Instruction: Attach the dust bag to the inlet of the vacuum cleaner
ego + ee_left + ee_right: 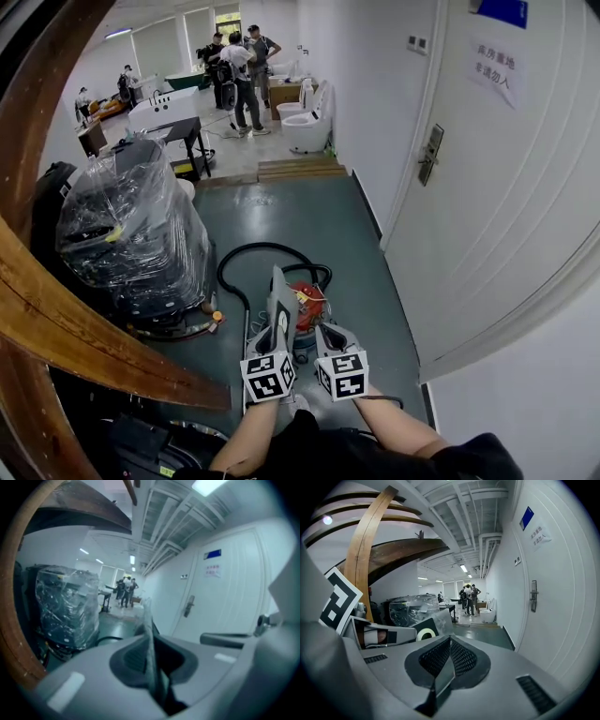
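Just left of the vacuum cleaner (307, 311), my left gripper (273, 336) has its fingers (126, 660) clenched on the dust bag (281, 292), which stands upright above the red body. Just right of it, my right gripper (328, 337) has its fingers (464, 658) pressed together on nothing. I judge the bag is not yet attached. Next I must find the inlet and line the collar up.

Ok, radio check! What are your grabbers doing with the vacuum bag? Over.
Left gripper shut on dust bag. Right gripper shut, empty. Bag not yet on red vacuum cleaner. Black hose looped on floor beside it.
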A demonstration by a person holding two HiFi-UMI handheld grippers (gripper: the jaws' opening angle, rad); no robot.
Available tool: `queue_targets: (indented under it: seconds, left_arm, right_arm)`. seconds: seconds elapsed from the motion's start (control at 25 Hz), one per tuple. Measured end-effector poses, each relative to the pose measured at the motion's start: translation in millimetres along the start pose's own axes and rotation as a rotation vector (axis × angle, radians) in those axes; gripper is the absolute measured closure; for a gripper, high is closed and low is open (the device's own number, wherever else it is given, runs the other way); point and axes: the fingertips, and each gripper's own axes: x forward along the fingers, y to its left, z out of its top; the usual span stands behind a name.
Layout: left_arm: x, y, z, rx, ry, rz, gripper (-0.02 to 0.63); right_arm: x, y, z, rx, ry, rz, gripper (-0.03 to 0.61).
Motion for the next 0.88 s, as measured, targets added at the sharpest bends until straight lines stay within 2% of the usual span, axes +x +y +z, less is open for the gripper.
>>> queue_targets:
  seconds: [0.24, 0.56, 0.88]
  left_arm:
    - [37, 24, 18, -0.012, 0.029, 0.010, 0.588]
    - [78, 56, 52, -0.025, 0.015, 0.022, 0.588]
    - [95, 81, 61, -0.058, 0.013, 0.067, 0.588]
  right_arm:
    - [46, -2, 26, -0.017, -0.006, 0.013, 0.580]
    - [104, 3, 60, -0.054, -0.010, 0.043, 0.580]
    - [134, -2, 61, -0.056, 0.029, 0.058, 0.580]
